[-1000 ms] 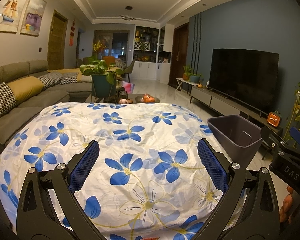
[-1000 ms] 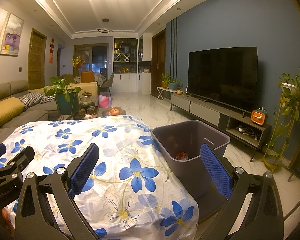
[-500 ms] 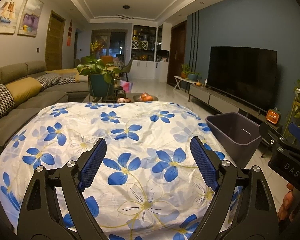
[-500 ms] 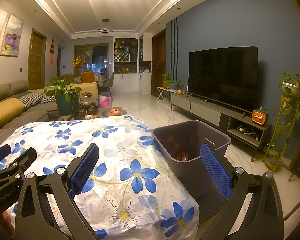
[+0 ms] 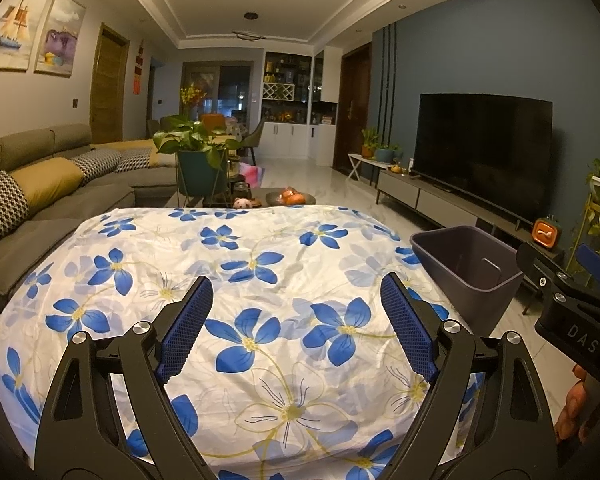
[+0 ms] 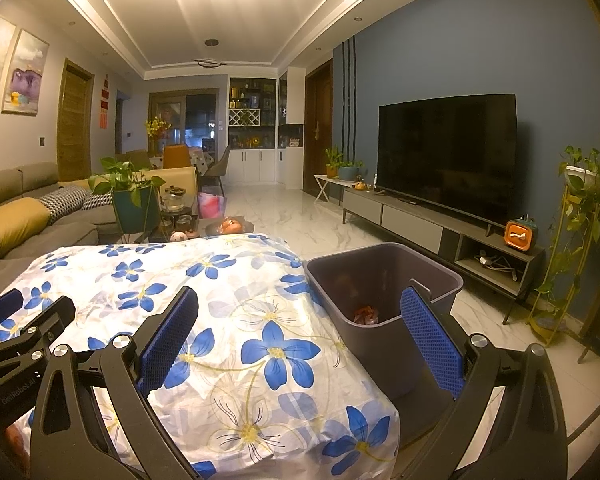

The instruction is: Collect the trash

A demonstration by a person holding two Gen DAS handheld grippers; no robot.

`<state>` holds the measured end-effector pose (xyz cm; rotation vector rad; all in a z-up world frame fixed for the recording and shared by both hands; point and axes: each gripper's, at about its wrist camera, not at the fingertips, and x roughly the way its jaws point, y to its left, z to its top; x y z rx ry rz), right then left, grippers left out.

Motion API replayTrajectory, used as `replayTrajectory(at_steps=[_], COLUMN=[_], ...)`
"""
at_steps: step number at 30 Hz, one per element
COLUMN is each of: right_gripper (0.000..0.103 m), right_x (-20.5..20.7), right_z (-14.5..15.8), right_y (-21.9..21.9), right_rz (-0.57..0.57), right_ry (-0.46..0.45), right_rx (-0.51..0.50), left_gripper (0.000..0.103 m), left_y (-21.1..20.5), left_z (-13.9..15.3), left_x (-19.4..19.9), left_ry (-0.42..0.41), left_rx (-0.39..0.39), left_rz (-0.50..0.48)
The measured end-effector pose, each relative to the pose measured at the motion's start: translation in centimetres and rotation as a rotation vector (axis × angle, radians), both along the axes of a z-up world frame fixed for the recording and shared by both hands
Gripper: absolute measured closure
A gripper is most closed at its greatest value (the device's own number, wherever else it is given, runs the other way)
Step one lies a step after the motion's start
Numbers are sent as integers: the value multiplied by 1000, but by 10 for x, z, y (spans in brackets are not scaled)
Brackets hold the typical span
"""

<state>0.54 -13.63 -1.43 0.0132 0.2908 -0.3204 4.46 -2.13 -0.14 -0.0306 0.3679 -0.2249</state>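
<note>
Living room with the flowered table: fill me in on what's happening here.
A person holds two black grippers with blue pads over a table draped in a white cloth with blue flowers. The left gripper and right gripper both stand open and hold nothing. No trash shows on the cloth. Beside the table on the floor sits a dark grey plastic bin with a small reddish crumpled scrap already at its bottom.

The left gripper (image 5: 296, 328) has black angular arms with triangular cut-outs, silver round screws and blue dimpled pads (image 5: 186, 332). The right gripper (image 6: 300, 340) matches it; at 3 o'clock in the left view its black body reads "DAS" in pale letters.
</note>
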Motion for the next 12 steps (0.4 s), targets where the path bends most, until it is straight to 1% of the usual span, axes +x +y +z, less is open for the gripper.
replayTrajectory(at_steps=[2, 6, 7, 9, 12], right_gripper=[6, 6, 6, 6, 6], right_x=[1, 2, 3, 4, 4], right_z=[2, 2, 3, 4, 4], right_y=[1, 2, 2, 2, 2], right_rz=[2, 0, 0, 1, 2], right_ry=[0, -3, -4, -5, -5], right_rx=[2, 3, 4, 6, 4], left_gripper=[18, 11, 11, 11, 11], left_y=[0, -1, -2, -2, 0], left_z=[0, 2, 2, 3, 2], left_x=[-1, -3, -3, -4, -3], left_ry=[-2, -21, -31, -38, -26], left_rx=[2, 20, 34, 40, 23], left_rz=[2, 16, 32, 29, 30])
